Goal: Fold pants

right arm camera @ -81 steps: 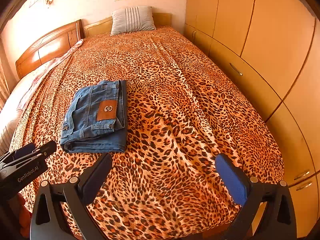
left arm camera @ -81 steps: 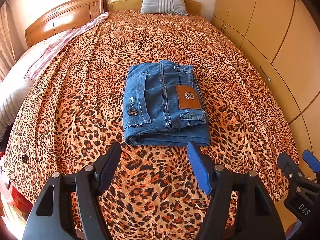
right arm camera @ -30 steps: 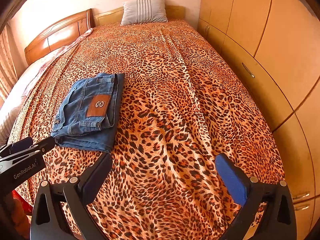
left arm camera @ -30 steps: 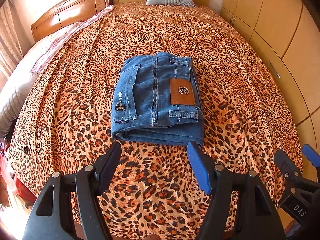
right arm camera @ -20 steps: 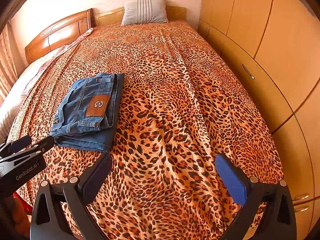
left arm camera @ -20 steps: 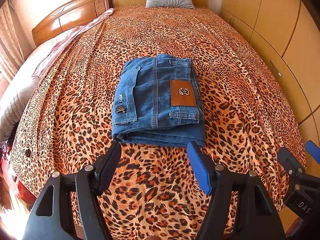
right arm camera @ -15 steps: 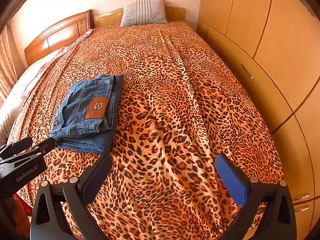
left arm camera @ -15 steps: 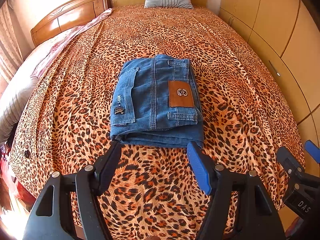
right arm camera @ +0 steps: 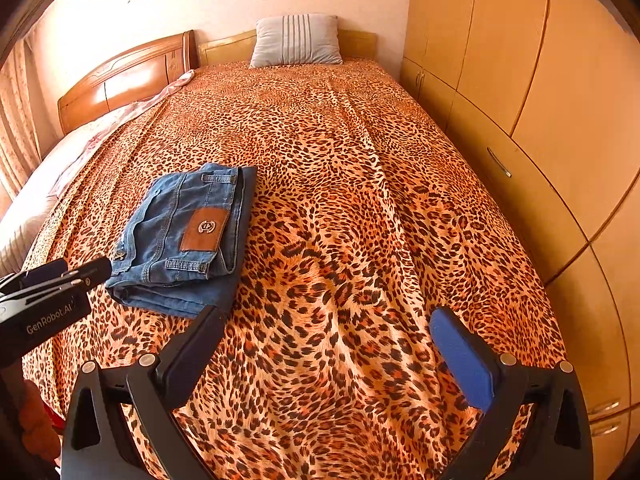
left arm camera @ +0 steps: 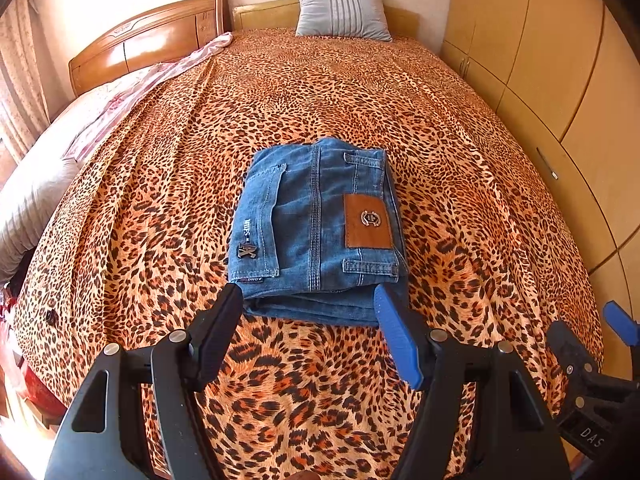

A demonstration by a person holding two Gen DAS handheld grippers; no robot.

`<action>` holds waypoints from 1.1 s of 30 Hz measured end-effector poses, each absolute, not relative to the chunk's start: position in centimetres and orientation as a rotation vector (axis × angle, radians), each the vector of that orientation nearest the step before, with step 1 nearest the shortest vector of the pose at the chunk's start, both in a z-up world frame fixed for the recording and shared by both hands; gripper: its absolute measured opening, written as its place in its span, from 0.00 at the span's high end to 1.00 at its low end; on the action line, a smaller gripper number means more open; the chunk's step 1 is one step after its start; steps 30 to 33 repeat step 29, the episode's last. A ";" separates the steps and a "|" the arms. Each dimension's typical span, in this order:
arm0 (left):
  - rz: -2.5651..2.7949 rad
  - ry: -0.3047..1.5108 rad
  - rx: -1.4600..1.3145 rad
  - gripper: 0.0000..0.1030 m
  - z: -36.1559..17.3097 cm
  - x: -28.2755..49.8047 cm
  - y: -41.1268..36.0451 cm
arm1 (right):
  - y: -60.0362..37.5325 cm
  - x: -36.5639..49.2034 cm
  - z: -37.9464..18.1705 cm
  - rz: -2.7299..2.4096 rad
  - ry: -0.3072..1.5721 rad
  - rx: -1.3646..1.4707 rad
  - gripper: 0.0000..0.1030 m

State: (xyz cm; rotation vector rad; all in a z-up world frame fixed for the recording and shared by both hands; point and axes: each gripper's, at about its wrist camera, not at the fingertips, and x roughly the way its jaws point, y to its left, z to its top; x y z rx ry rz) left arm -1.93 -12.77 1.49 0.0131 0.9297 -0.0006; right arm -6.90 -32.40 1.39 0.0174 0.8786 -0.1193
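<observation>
Blue jeans (left arm camera: 318, 228) lie folded into a compact stack on the leopard-print bedspread (left arm camera: 320, 92), brown leather patch and back pocket facing up. They also show in the right wrist view (right arm camera: 186, 240). My left gripper (left arm camera: 308, 306) is open and empty, just short of the stack's near edge, fingers either side of it. My right gripper (right arm camera: 326, 334) is open and empty, over bare bedspread to the right of the jeans. It also shows at the right edge of the left wrist view (left arm camera: 592, 344).
A grey striped pillow (left arm camera: 342, 14) leans on the wooden headboard (left arm camera: 144, 52) at the far end. A pink sheet (left arm camera: 116, 104) lies along the bed's left side. Wooden wardrobe doors (right arm camera: 540, 80) run along the right side.
Both cameras have tilted up slightly, so the far wall shows more. The folded jeans have not moved. Both grippers stay open and empty.
</observation>
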 end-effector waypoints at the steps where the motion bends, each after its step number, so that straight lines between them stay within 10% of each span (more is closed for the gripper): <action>1: 0.001 0.922 0.013 0.34 1.6 -1.9 -12.7 | -32.5 -6.9 1.3 -0.123 0.883 0.018 0.00; 33: -0.101 0.926 -0.007 0.31 2.6 -2.5 -13.1 | -31.9 -7.0 0.7 -0.151 0.937 0.023 0.00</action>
